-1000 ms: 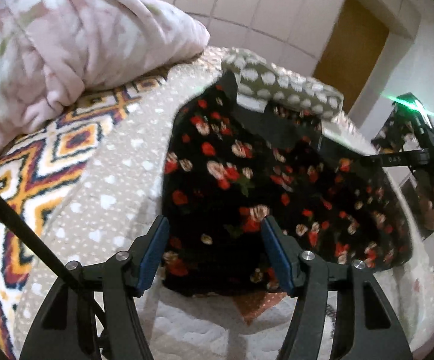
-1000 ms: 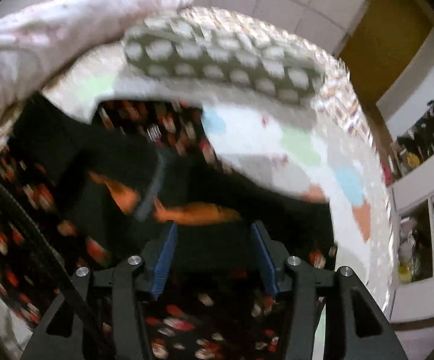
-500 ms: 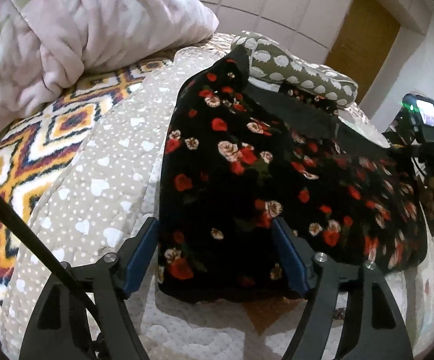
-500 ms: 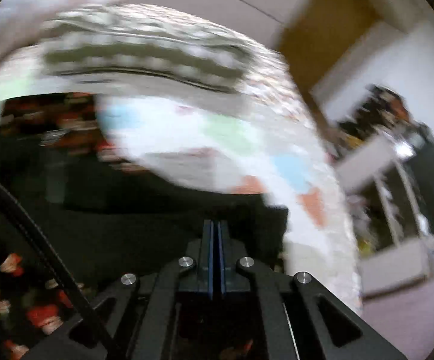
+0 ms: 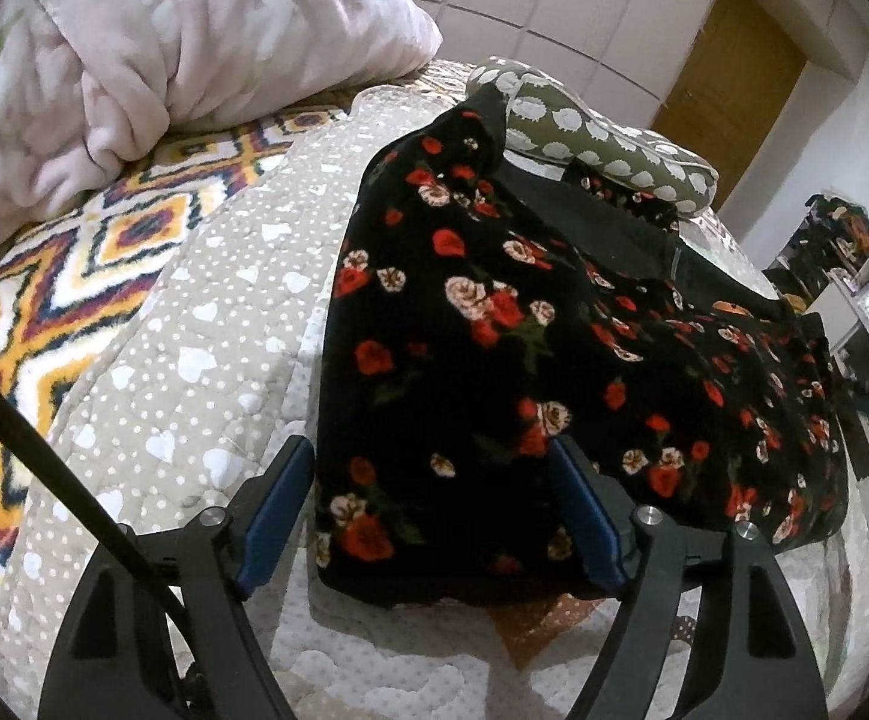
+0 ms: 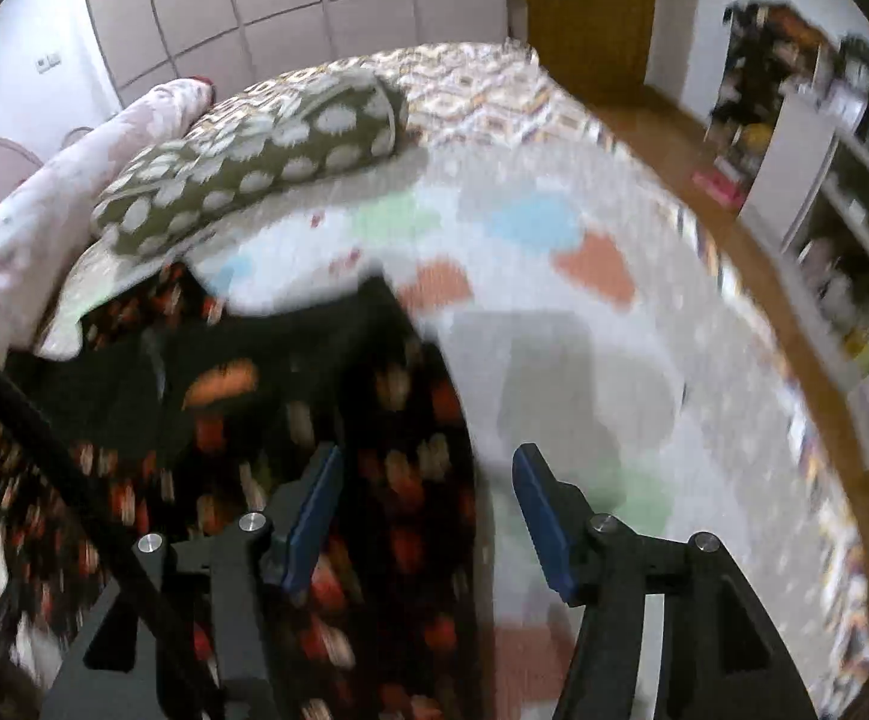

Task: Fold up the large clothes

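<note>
A black dress [image 5: 494,360] printed with red and cream roses lies part-folded across a quilted bed [image 5: 194,360], its near hem just beyond the left gripper [image 5: 434,510], whose blue-padded jaws stand wide apart, one either side of the near left corner. The right gripper [image 6: 428,510], also wide apart and empty, hovers over the dress's right edge [image 6: 410,480], in a blurred view. The cloth looks thin, soft and limp, so it would likely sag and slide when lifted; pinching a hem corner seems best, well short of the spotted pillow [image 5: 602,144] and pink blanket [image 5: 164,48] at the far end
</note>
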A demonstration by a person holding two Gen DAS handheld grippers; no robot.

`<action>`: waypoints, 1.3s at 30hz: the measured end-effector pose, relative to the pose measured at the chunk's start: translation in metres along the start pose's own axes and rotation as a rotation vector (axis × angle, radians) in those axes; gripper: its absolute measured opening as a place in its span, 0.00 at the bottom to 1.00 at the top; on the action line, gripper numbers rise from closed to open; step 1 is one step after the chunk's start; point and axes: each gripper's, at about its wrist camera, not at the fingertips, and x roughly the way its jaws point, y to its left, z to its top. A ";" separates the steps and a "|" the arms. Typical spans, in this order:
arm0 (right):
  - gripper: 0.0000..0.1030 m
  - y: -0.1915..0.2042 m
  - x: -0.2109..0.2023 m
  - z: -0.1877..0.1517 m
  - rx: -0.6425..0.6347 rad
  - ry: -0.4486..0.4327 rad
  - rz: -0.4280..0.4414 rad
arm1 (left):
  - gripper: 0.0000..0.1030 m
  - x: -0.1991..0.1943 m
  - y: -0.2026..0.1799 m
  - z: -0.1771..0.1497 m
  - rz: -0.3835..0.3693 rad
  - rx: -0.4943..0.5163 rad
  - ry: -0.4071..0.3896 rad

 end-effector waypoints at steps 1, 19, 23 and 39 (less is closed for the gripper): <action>0.61 -0.004 0.004 -0.009 -0.003 0.013 0.019 | 0.76 -0.002 -0.002 0.000 0.005 0.007 -0.006; 0.33 -0.100 0.014 -0.071 0.301 -0.001 0.203 | 0.76 -0.048 -0.073 -0.001 0.078 0.188 -0.007; 0.23 -0.071 -0.036 -0.061 0.177 -0.159 0.204 | 0.76 -0.041 -0.098 0.007 0.040 0.228 -0.007; 0.08 -0.039 0.099 0.004 0.210 -0.045 0.472 | 0.83 0.089 -0.113 0.055 0.134 0.343 0.043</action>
